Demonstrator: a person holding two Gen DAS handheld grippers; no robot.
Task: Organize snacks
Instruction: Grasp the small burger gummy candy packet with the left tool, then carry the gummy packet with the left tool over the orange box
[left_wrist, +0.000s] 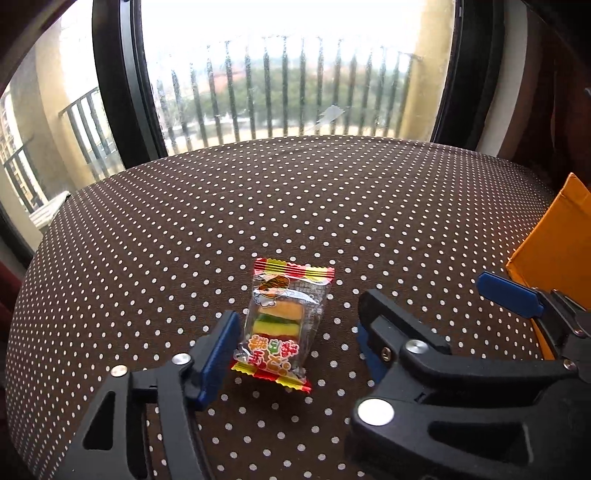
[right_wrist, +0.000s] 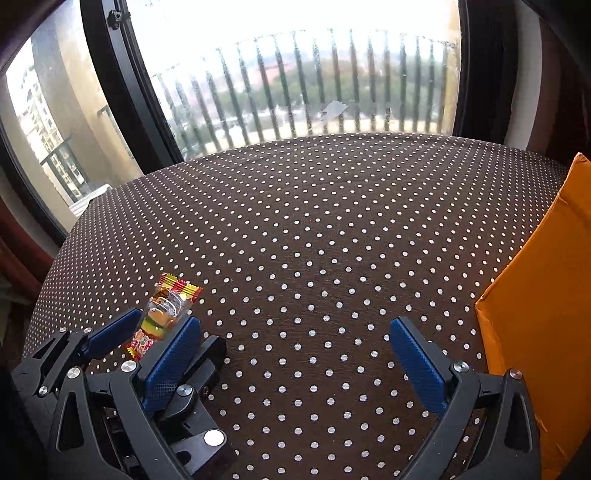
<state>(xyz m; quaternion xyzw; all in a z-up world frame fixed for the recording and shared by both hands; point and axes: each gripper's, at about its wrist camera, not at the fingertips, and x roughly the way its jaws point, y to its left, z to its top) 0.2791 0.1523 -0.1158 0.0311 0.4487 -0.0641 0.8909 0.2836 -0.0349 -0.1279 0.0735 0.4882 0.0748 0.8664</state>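
Left claw (left_wrist: 295, 343) straddles a single burger-shaped gummy packet (left_wrist: 281, 325); its blue pads flank the wrapper, the near-left pad just beside it, the other pad apart, so nothing is gripped yet. Right claw (right_wrist: 295, 365) hangs spread wide and empty over bare cloth beside it. The packet lies flat on the polka-dot tabletop (left_wrist: 332, 206), well apart from the orange cardboard box (right_wrist: 546, 314) at the right edge. Its long axis runs away from the viewer toward the window (left_wrist: 295, 74), tilted slightly, crimped red-and-yellow ends near and far. Sorting looks barely under way: this snack is unlifted, and the box interior cannot be seen.
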